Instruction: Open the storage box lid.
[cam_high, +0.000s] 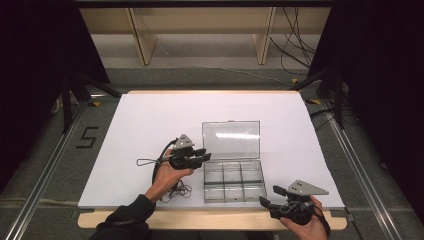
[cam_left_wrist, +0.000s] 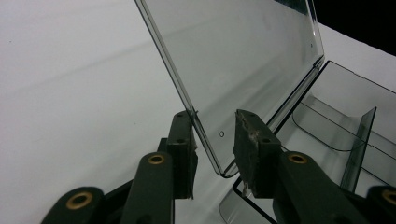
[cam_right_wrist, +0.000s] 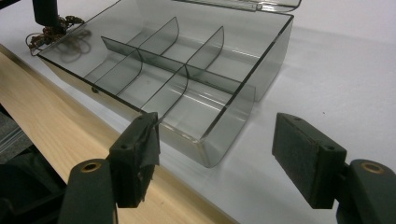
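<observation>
A clear plastic box (cam_high: 233, 181) with several compartments sits near the front of the white table sheet (cam_high: 150, 125), empty inside (cam_right_wrist: 187, 79). Its clear lid (cam_high: 231, 140) stands raised at the back. My left gripper (cam_high: 205, 154) reaches in from the left at the lid's lower left corner. In the left gripper view that corner of the lid (cam_left_wrist: 243, 56) lies between the jaws of my left gripper (cam_left_wrist: 214, 116); it runs close along the left pad, with a gap to the right pad. My right gripper (cam_high: 269, 195) waits wide open just off the box's front right corner (cam_right_wrist: 217, 126), holding nothing.
A small tangle of thin brownish chain (cam_high: 180, 191) lies left of the box by the person's left wrist, also seen at the far side (cam_right_wrist: 51, 32). The table's wooden front edge (cam_right_wrist: 56, 116) runs just in front of the box. Shelving and cables stand beyond the table.
</observation>
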